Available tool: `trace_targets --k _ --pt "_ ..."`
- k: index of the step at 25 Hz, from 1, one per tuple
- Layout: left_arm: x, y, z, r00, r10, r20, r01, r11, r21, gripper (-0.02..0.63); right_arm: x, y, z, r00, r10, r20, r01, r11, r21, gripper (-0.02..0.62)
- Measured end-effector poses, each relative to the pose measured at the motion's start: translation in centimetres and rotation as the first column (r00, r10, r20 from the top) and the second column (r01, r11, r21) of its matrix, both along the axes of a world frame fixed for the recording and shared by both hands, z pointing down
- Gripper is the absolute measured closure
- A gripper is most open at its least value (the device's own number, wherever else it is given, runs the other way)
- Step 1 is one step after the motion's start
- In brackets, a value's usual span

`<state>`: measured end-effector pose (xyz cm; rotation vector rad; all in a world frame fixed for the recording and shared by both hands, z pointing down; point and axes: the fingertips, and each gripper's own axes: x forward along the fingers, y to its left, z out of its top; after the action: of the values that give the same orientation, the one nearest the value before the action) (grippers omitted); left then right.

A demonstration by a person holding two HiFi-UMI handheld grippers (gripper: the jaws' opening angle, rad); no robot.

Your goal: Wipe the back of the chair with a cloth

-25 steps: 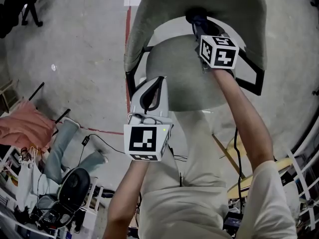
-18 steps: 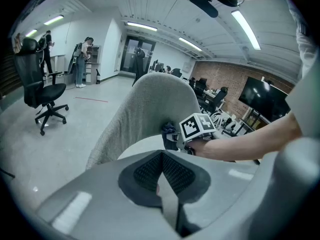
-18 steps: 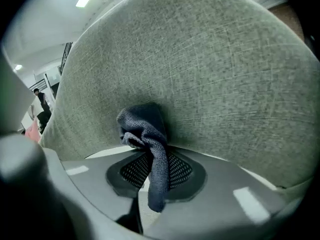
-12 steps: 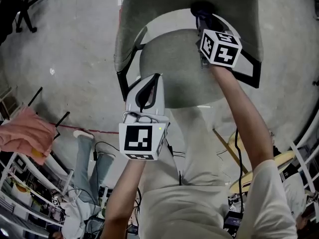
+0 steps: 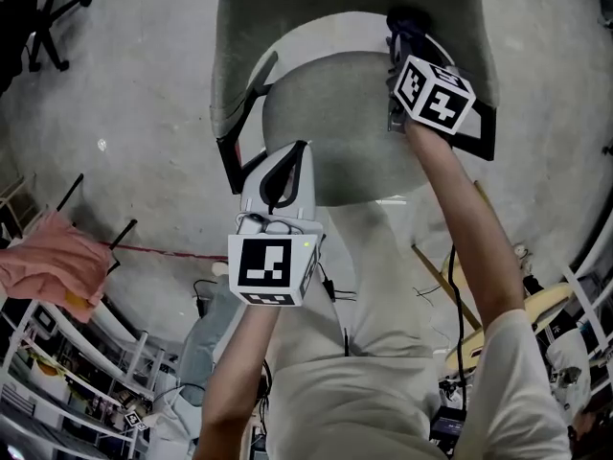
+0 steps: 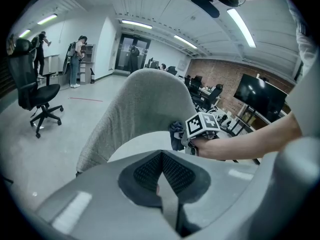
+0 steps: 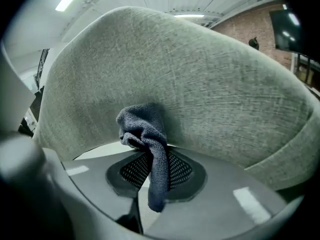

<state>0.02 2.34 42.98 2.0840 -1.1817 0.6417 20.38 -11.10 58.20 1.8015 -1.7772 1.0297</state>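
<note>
Concrete floor (image 5: 144, 65); right gripper (image 7: 150, 156) pinches cloth (image 7: 144, 126) against chair back (image 7: 210, 79); left gripper (image 6: 162, 176) closed.

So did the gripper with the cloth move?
Yes. The right gripper slid the cloth rightward along the chair back.

Black office chair (image 6: 39, 95), pink fabric (image 5: 46, 257) (crumpled), wall screen (image 6: 263, 96)

an open-plan office: a black swivel chair (image 6: 37, 96) far left of the left gripper (image 6: 162, 158) jaws, a dark screen (image 6: 260, 96) on a brick wall (image 6: 215, 70) ahead right, strip lights (image 6: 242, 26) above
</note>
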Motion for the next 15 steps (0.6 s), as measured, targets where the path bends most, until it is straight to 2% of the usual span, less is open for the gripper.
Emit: trace_targets --k 6,15 --pt "0.9 0.2 -0.5 1.0 0.021 -0.009 -0.021 1.0 0.002 0.604 2.9 1.5 0.1 0.995 0.101 -0.011 -0.101 0.995 -0.019 0.512" --pt "1.6 1.3 -0.7 0.999 0.04 -0.01 -0.04 0.999 0.0 0.604 6.9 5.1 0.7 0.97 0.245 -0.014 -0.245 0.968 -0.058 0.512"
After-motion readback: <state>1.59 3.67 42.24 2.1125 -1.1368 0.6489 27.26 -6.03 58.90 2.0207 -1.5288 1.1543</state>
